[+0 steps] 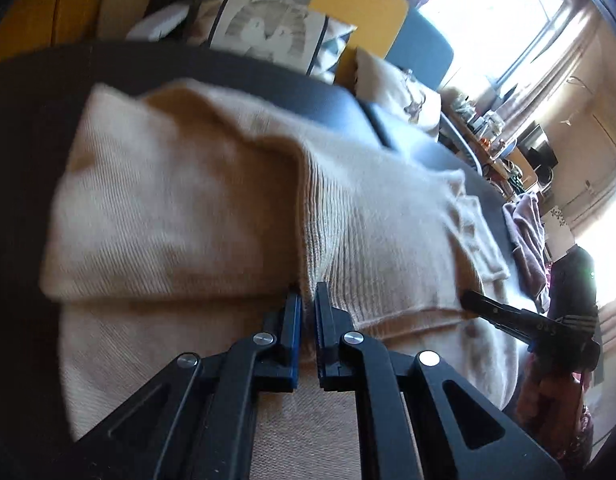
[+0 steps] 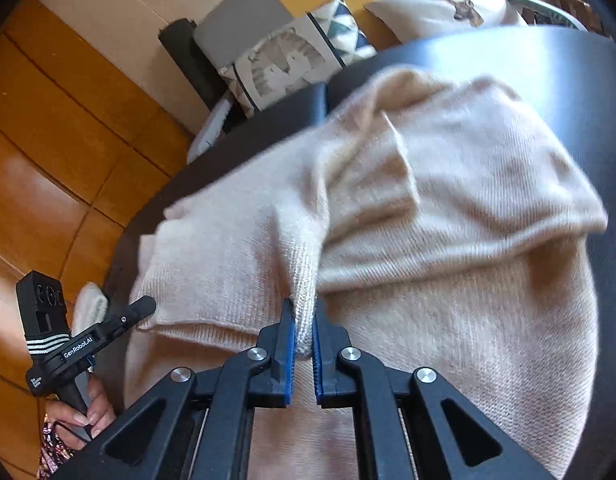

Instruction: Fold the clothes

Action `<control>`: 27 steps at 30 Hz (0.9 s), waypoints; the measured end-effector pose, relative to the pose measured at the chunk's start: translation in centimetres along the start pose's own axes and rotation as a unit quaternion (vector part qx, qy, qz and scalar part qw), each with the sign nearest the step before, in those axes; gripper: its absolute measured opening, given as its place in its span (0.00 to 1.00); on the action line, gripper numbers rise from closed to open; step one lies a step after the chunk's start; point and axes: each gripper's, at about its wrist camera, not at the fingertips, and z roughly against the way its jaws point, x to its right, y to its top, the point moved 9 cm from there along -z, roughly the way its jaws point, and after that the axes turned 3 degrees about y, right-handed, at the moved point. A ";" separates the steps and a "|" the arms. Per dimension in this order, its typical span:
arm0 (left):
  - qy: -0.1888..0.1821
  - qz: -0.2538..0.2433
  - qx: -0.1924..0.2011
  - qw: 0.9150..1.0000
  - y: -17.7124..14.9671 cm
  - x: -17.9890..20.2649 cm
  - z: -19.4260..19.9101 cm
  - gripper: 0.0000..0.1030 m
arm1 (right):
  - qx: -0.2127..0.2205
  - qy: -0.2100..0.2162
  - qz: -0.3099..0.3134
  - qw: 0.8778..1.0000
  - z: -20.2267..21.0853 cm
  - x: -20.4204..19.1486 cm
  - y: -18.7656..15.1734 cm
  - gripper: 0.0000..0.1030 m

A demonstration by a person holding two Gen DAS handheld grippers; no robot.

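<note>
Both-sided, cream sweater (image 1: pixel 236 200) edge pinched between left gripper (image 1: pixel 306 300), right gripper (image 2: pixel 304 316)

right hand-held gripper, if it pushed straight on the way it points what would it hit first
The cream knit sweater: the right hand-held gripper is already shut on a ribbed fold of it, and more bunched sweater lies directly ahead, probably before the dark table.

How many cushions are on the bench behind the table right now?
2: a patterned cushion with a pale animal print and triangles, and a cream cushion with a deer print beside it, nearer the window. Others may be hidden.
</note>
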 end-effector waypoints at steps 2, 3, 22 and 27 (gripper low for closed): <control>-0.009 0.000 0.027 1.000 -0.4 -0.1 0.0 0.07 | -0.002 0.006 -0.009 1.000 -0.4 0.5 -0.5 0.05; -0.012 -0.001 0.038 0.999 -0.6 -0.2 0.0 0.08 | 0.003 0.012 -0.010 1.000 -0.5 0.7 -0.6 0.04; -0.055 0.017 0.073 0.996 -1.3 -1.1 0.4 0.09 | 0.101 -0.065 0.159 0.980 1.0 -5.9 7.1 0.17; -0.056 0.016 0.075 0.996 -1.1 -0.6 0.1 0.09 | 0.043 -0.091 0.160 0.982 -2.9 -4.1 6.2 0.14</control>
